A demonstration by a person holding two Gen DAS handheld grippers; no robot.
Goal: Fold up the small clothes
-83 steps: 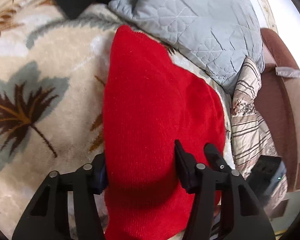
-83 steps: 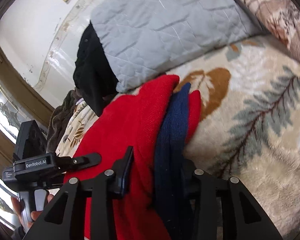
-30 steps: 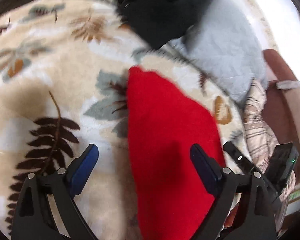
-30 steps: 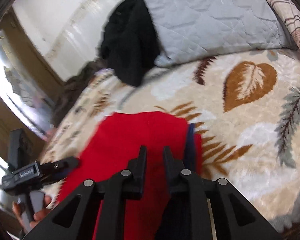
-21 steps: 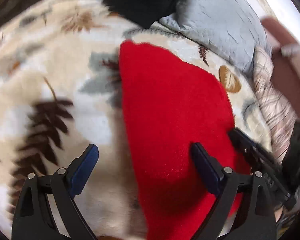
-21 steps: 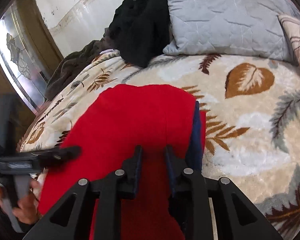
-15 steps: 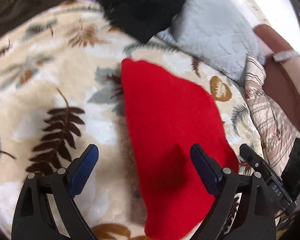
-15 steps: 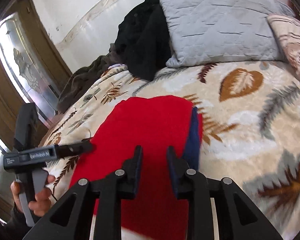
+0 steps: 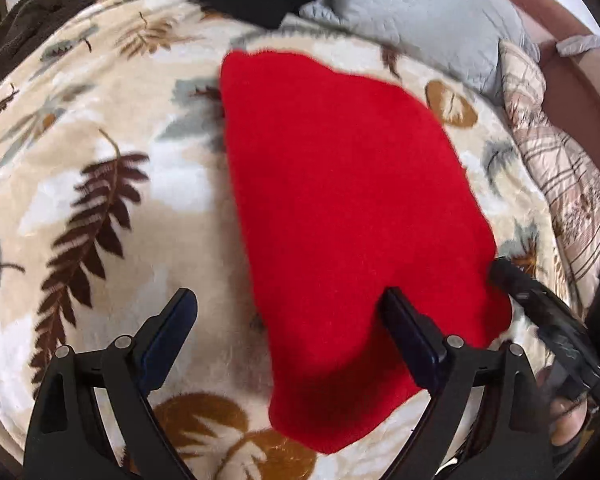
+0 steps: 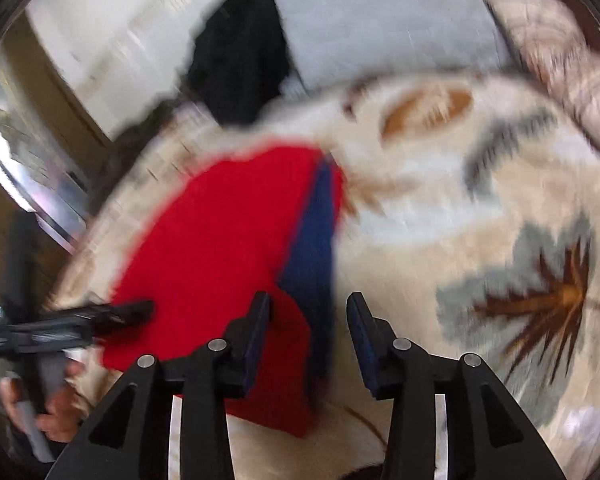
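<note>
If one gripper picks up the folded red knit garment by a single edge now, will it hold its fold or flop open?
The red knit garment lies limp, following the fuzzy leaf-print blanket, so it would probably droop. Its navy-blue layer shows along one side as loose stacked layers, so the fold would likely fall open. Knit on plush looks unlikely to slide easily.

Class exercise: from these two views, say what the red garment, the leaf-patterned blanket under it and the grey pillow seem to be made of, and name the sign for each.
Red garment: probably fine knit, matte and fuzzy.
Leaf-patterned blanket: looks like plush fleece, with visible soft pile.
Grey pillow: apparently quilted woven fabric, smooth with stitched puckers.
</note>
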